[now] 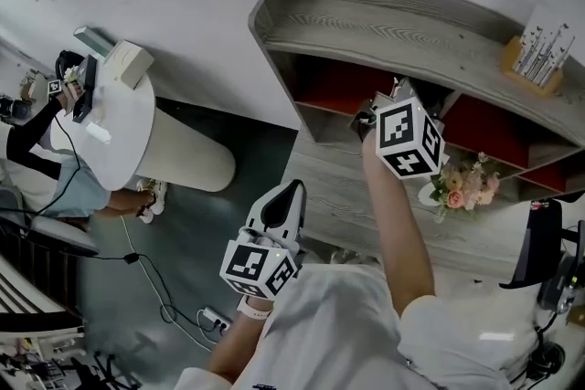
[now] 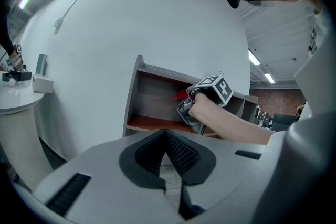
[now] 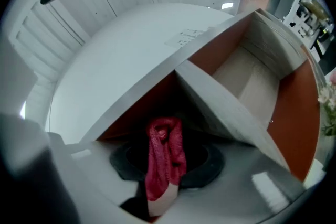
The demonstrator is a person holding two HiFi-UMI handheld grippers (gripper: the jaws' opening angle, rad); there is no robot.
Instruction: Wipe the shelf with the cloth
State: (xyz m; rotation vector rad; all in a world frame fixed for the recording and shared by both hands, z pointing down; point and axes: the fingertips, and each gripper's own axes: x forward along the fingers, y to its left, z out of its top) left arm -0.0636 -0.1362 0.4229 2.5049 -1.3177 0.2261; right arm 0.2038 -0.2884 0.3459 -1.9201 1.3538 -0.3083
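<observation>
right gripper: my jaws are clamped on the red cloth, reaching into the shelf at 12 o'clock in the head view.
cloth: bunched between the pads, inside the red-lined left compartment.
left gripper: jaws pressed together with nothing in them, held low at 7 o'clock, well apart from the shelf.
flowers: on the lower ledge, at 3 o'clock.

Head view looks down; left view distant, right close; shelf shared.
</observation>
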